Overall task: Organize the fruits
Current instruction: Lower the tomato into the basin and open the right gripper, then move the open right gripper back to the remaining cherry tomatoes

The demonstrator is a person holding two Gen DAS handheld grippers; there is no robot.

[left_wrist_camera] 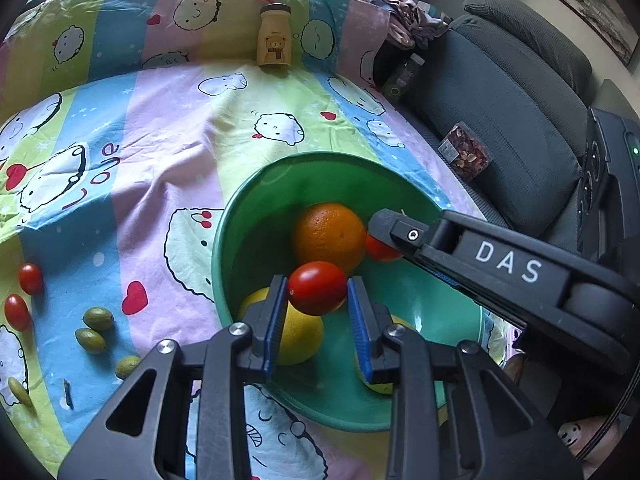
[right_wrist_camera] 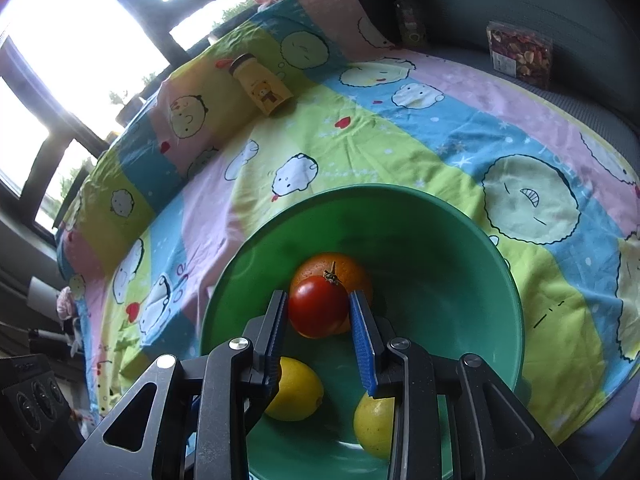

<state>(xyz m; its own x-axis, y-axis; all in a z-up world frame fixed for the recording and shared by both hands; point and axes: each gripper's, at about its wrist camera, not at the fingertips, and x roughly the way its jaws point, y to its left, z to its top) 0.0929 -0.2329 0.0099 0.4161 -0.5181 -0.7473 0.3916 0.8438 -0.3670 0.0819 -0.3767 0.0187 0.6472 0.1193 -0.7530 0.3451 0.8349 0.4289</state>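
Note:
Both grippers hover over a green bowl [left_wrist_camera: 234, 216] [right_wrist_camera: 256, 240] on the cartoon-print cloth. In the left wrist view my left gripper [left_wrist_camera: 317, 284] is shut on a red tomato [left_wrist_camera: 317, 290]. My right gripper [left_wrist_camera: 382, 242] reaches in from the right, shut on a second tomato [left_wrist_camera: 378, 250]. The right wrist view shows that right gripper [right_wrist_camera: 318, 298] clamping the stemmed tomato [right_wrist_camera: 319, 308] between its blue pads. An orange [left_wrist_camera: 328, 232] [right_wrist_camera: 320, 266] and two lemons [left_wrist_camera: 300, 340] [right_wrist_camera: 296, 388] lie in the bowl.
Left of the bowl, two loose tomatoes [left_wrist_camera: 30, 278] and several green olives [left_wrist_camera: 98, 319] lie on the cloth. A yellow bear bottle [left_wrist_camera: 274, 36] [right_wrist_camera: 262, 90] stands at the back. A grey sofa [left_wrist_camera: 500, 92] with a snack packet [left_wrist_camera: 466, 152] is on the right.

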